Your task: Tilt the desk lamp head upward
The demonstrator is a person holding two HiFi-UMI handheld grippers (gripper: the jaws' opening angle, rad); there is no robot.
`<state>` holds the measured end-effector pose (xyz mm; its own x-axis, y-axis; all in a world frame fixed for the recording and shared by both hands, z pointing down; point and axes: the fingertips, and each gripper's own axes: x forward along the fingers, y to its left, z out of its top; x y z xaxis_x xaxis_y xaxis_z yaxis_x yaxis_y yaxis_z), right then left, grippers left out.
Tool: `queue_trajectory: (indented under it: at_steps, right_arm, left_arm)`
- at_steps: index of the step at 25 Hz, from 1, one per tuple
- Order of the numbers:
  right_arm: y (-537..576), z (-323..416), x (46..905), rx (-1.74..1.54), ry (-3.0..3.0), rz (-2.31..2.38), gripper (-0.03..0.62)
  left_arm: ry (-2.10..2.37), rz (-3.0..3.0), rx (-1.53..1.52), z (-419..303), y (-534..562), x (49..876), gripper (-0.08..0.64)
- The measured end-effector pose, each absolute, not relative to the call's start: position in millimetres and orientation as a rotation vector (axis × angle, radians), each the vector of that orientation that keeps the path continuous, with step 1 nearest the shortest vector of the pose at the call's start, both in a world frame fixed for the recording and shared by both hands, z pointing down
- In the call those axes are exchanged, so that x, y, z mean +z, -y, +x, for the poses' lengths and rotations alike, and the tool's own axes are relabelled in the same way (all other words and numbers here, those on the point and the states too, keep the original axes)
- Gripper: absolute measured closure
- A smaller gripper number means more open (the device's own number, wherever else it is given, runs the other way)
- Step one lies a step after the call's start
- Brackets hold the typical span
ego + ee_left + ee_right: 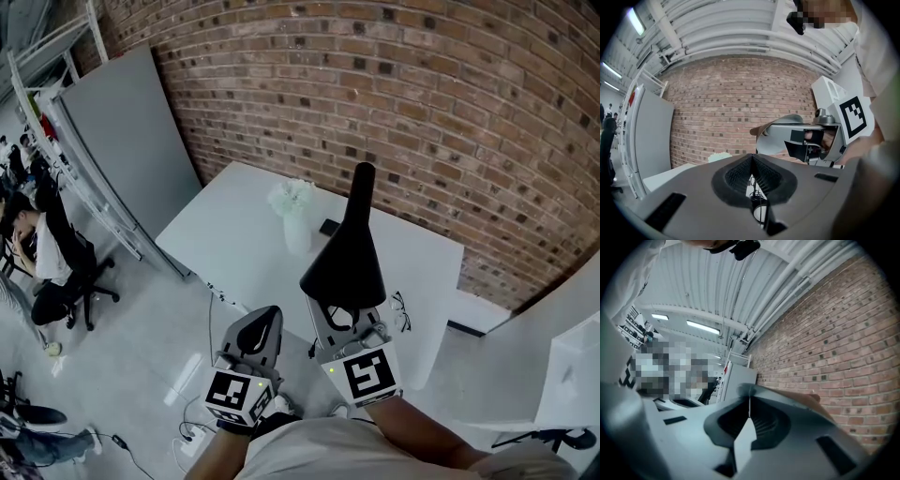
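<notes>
The desk lamp's black cone-shaped head (342,258) stands over the white table (234,234), its neck rising toward the brick wall. My right gripper (342,314) sits at the shade's wide rim with its jaws closed on that rim; the tips are hidden under the shade in the head view. In the left gripper view the shade (780,136) meets the right gripper (808,140). In the right gripper view the jaws (750,398) are together, with the shade's edge (806,401) just beyond them. My left gripper (264,319) (752,158) hangs to the left of the lamp, shut and empty.
A white vase with crumpled white filling (295,211) and a dark phone (329,227) stand behind the lamp. Glasses (401,311) lie near the table's right front edge. A grey panel (131,141) leans at the left; a seated person (37,253) is beyond it.
</notes>
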<state>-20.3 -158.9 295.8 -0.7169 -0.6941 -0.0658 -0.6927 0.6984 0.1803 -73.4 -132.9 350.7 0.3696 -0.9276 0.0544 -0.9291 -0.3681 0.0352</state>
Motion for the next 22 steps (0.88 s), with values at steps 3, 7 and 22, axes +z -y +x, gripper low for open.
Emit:
queue_trajectory:
  at_steps: [3,7,22]
  right_arm:
    - [157,-20,298,-0.3,2.883,1.171,0.572]
    - [154,-19,294,-0.326,2.884,1.193,0.572]
    - [135,-9,346,-0.299,2.809,1.152,0.572]
  left_arm:
    - [1.706,2.56,0.033,-68,136,352,0.552]
    - [1.669,2.586,0.026,-62,140,347,0.552]
    - [1.545,2.58,0.035,-41,140,384,0.552]
